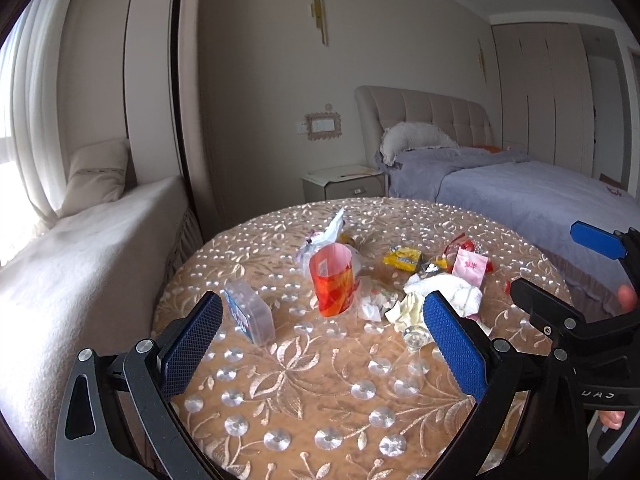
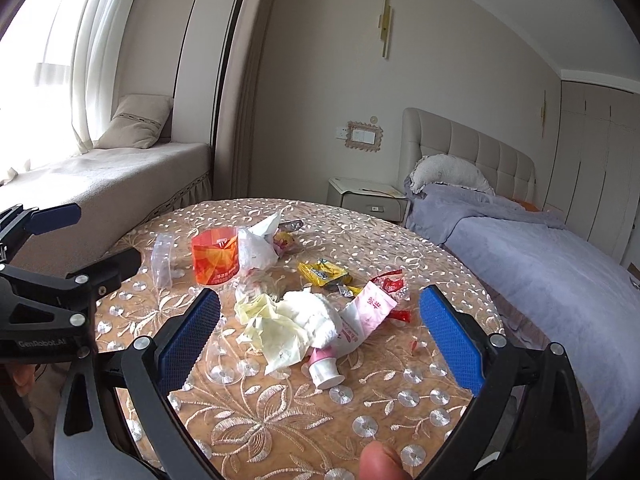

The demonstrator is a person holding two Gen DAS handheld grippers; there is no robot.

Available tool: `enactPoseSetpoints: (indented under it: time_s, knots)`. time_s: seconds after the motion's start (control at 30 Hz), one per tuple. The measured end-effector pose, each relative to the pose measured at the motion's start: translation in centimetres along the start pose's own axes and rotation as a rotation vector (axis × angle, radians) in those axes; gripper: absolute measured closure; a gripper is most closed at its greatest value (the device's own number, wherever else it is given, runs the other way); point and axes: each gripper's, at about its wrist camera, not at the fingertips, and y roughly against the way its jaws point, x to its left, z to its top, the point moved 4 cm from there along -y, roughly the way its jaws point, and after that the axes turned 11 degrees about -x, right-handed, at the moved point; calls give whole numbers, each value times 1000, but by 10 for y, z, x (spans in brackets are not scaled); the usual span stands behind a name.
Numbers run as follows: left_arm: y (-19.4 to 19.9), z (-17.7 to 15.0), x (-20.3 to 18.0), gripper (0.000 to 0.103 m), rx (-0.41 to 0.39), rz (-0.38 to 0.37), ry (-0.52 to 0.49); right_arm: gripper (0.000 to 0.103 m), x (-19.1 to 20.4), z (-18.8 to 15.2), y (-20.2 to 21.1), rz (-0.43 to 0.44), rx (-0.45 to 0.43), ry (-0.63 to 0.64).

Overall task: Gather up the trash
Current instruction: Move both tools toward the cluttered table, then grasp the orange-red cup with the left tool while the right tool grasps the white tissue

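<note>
Both hand-held grippers hover side by side above the counter (image 1: 320,392), jaws spread wide, holding nothing. The left hand-held gripper (image 1: 320,320) faces the orange cup (image 1: 331,280); the right hand-held gripper (image 2: 320,328) has crumpled tissue (image 2: 288,324) between its fingers.

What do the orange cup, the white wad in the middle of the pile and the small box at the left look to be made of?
Orange cup: thin, glossy, probably plastic; light glows through its wall.
White wad: soft, matte, crumpled, likely tissue.
Small box: clear hard plastic; the cloth shows through its walls.
</note>
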Motion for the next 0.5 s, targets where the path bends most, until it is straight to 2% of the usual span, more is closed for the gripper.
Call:
enactPoseSetpoints:
  time_s: [0.13,0.27,0.5]
  knots:
    - [-35,-3,3,4,37,-56,33,4,1,-2,-16,-10,13,17]
    - [-75,-8,9,4,85,-51,40,4,-5,-7,-30,-21,29,13]
    - [-130,-18,1,4,159,-104,43,4,-15,-20,-61,-24,101,-20]
